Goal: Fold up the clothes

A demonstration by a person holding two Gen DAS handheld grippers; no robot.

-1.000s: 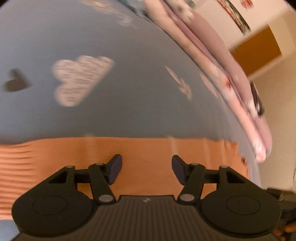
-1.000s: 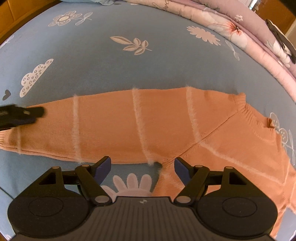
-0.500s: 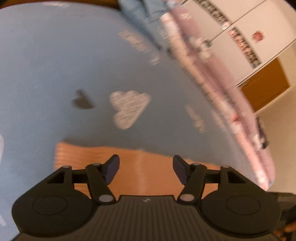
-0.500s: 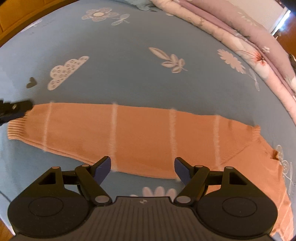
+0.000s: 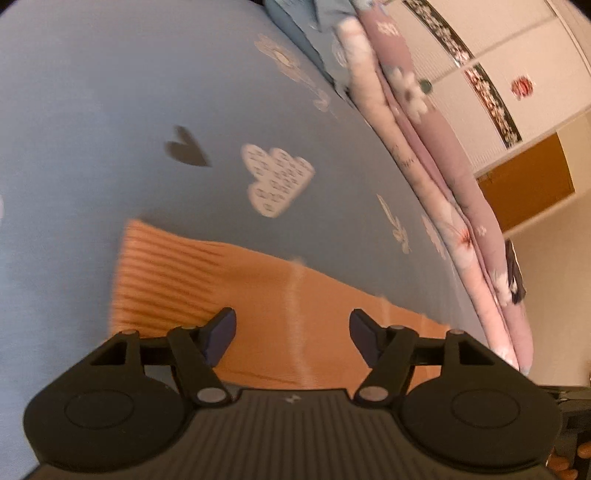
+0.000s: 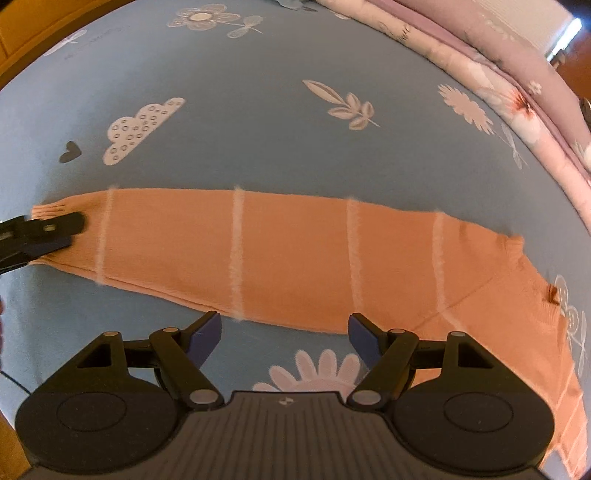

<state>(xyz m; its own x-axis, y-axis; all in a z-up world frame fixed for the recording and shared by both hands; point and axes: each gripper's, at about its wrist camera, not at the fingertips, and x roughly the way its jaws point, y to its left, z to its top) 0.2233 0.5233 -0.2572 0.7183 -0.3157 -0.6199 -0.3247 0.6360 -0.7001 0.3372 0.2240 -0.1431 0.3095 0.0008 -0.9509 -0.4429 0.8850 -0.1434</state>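
An orange knit sweater with thin pale stripes lies flat on the blue sheet. Its long sleeve stretches to the left and its body runs off to the right. The ribbed cuff shows in the left wrist view. My left gripper hovers open over the sleeve just behind that cuff, its pads apart and pressing nothing. From the right wrist view the left gripper sits at the cuff end. My right gripper is open at the sleeve's near edge, mid-length, with nothing held.
The blue bedsheet carries cloud, heart, leaf and flower prints. A folded pink floral quilt runs along the bed's far side. White wardrobe doors stand beyond it. A wooden bed frame edges the upper left.
The left gripper slid along the sleeve to its cuff end and its jaws widened a little. The right gripper's view shifted left along the sleeve, which now lies stretched straight.
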